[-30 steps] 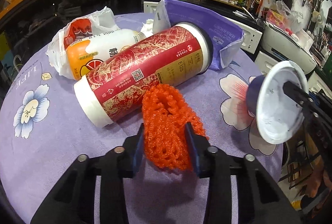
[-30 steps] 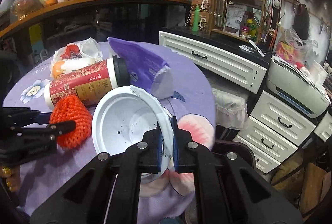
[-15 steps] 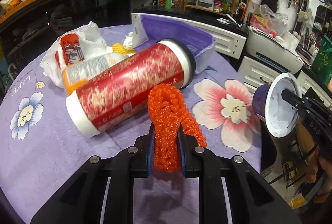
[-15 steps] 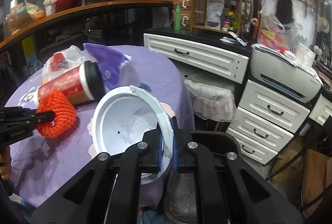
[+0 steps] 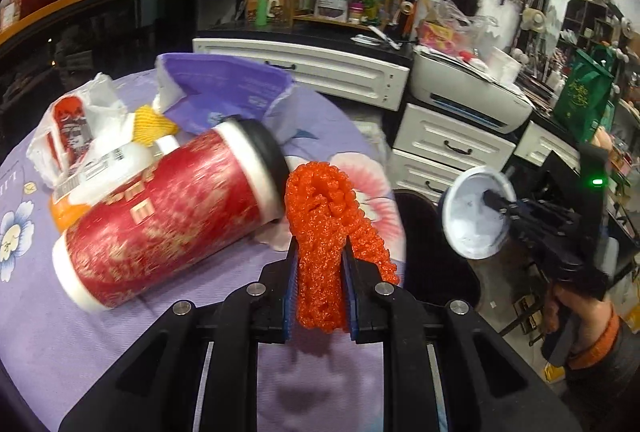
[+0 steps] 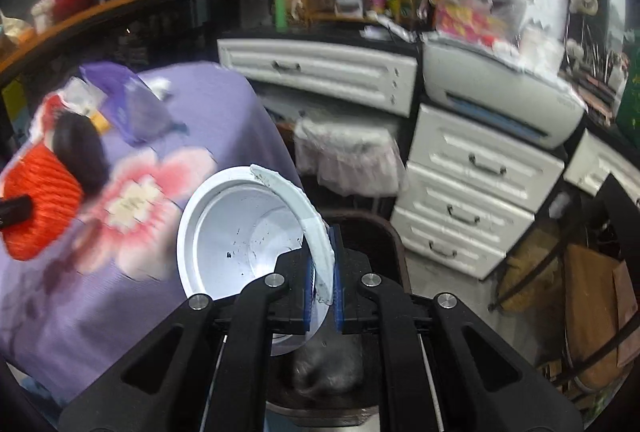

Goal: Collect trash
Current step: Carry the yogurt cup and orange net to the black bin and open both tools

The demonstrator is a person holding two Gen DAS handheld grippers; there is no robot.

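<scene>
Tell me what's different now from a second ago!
The left gripper shut its jaws on the orange net, which had sat loosely between them. The right gripper carried the white cup away from the table, out past its edge, over a dark bin. The red can and purple bag stayed put.

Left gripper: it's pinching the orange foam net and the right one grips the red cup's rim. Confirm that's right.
Not quite. The right gripper is shut on the white cup's rim, as the right wrist view shows; the red cup lies on the table. The left gripper does pinch the orange foam net.
</scene>
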